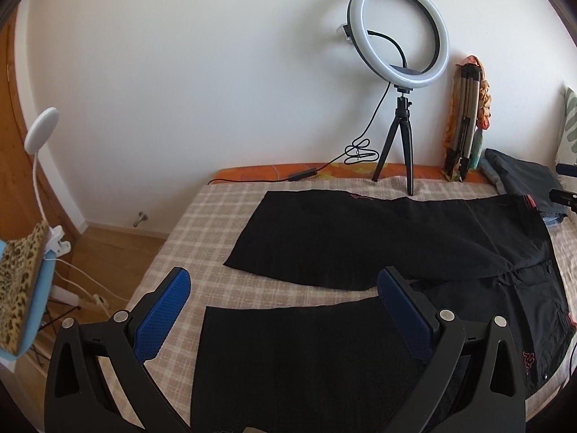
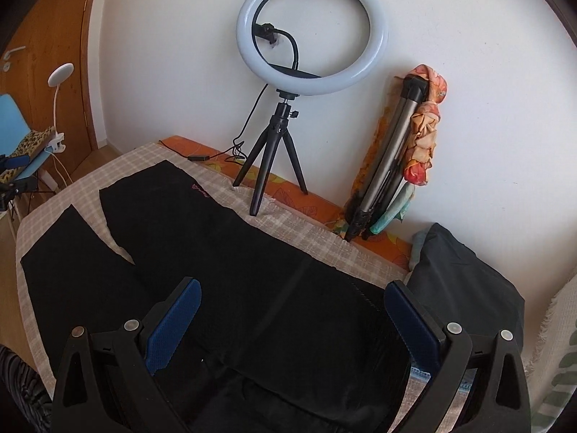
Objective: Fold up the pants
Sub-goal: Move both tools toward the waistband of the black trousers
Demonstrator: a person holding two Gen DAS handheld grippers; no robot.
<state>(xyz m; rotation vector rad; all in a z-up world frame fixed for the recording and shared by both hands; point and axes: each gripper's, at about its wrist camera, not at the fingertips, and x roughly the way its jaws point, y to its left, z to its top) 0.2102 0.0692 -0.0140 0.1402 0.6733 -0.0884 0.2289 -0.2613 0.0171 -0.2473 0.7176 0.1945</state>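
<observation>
Black pants (image 1: 360, 238) lie flat on a checked beige bedcover (image 1: 216, 213), both legs spread apart toward the left, waist to the right. My left gripper (image 1: 285, 288) hovers open above the near leg's hem, blue pads wide apart, nothing between them. In the right wrist view the same pants (image 2: 223, 252) stretch from the leg ends at left to the waist under my right gripper (image 2: 292, 301), which is open above the hip area with nothing held.
A ring light on a small tripod (image 1: 398, 54) stands at the bed's far edge, its cable trailing left. A folded tripod with a scarf (image 2: 396, 155) leans on the wall. Dark folded clothes (image 2: 465, 285) lie at the right. A chair with a clip lamp (image 1: 21, 288) stands left of the bed.
</observation>
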